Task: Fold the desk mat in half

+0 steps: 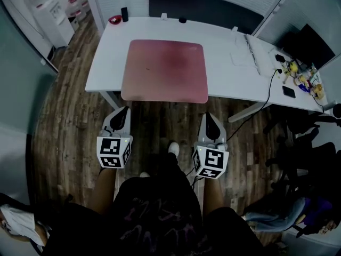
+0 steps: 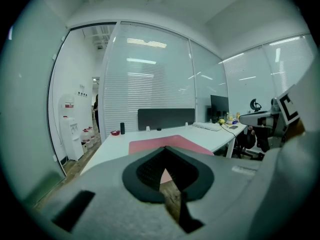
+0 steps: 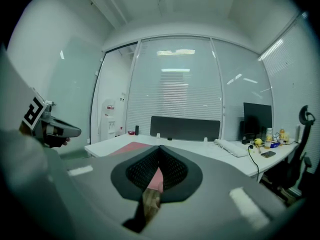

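A pink desk mat (image 1: 165,71) lies flat and unfolded on the white desk (image 1: 224,84), its near edge at the desk's front edge. My left gripper (image 1: 123,112) hangs short of the desk, just below the mat's near left corner, jaws shut on nothing. My right gripper (image 1: 208,117) hangs short of the near right corner, also shut and empty. In the left gripper view the mat (image 2: 150,145) shows beyond the closed jaws of the left gripper (image 2: 164,151). In the right gripper view the right gripper (image 3: 159,151) is closed, and the mat (image 3: 131,147) lies ahead to the left.
At the desk's right end lie a keyboard (image 1: 256,55), a cable (image 1: 269,92), a phone (image 1: 288,92) and small items (image 1: 301,76). A dark divider panel (image 1: 202,7) stands along the far edge. A red dish (image 1: 114,20) and a dark bottle (image 1: 124,13) sit far left. Office chairs (image 1: 303,159) stand right.
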Demonstrator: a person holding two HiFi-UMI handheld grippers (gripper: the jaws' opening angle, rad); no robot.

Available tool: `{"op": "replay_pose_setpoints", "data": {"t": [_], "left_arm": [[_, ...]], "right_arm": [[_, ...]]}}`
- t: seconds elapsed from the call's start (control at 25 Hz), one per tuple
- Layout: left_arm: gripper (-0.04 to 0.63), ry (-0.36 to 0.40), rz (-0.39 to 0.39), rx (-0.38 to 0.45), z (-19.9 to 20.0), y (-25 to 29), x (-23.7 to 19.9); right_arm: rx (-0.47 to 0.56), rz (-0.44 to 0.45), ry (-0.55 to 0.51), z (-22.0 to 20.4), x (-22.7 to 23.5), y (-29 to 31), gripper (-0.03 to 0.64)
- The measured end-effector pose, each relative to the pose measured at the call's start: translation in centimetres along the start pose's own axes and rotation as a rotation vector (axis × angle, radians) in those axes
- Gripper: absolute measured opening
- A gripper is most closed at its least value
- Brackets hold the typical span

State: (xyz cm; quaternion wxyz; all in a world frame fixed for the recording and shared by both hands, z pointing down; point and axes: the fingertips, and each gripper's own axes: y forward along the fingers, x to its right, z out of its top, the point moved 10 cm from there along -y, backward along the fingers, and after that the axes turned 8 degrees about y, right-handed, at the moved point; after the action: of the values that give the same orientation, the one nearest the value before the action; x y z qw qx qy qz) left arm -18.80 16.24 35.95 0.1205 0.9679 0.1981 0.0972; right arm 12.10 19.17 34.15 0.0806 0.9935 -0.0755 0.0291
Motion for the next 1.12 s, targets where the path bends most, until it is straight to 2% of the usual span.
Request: {"op": "replay_pose_setpoints", "data": {"t": [0.16, 0.44, 0.88, 1.04, 1.12], "left_arm": [[0.003, 0.016, 0.001, -0.043, -0.1, 2.9, 0.6], [0.003, 0.022, 0.015, -0.102, 0.0, 8.1, 0.5], [0.003, 0.031, 0.049, -0.177, 1.2, 15.4, 1.4], [0.003, 0.033, 0.035, -0.158, 1.9, 17.4, 2.2], [0.003, 0.069, 0.031, -0.154, 2.6, 18.2, 2.6]], "right_arm": [[-0.031, 0.016, -0.046, -0.4, 1.5, 2.8, 0.008], [-0.075, 0.041, 0.02, -1.3, 4.0, 8.4, 0.008], [-0.154, 0.11, 0.013, -2.1, 9.3, 16.1, 0.008], [-0.146, 0.149, -0.02, -2.2, 11.1, 18.4, 0.008], [-0.154, 0.173, -0.029, -2.1, 11.7, 19.1, 0.008]]}}
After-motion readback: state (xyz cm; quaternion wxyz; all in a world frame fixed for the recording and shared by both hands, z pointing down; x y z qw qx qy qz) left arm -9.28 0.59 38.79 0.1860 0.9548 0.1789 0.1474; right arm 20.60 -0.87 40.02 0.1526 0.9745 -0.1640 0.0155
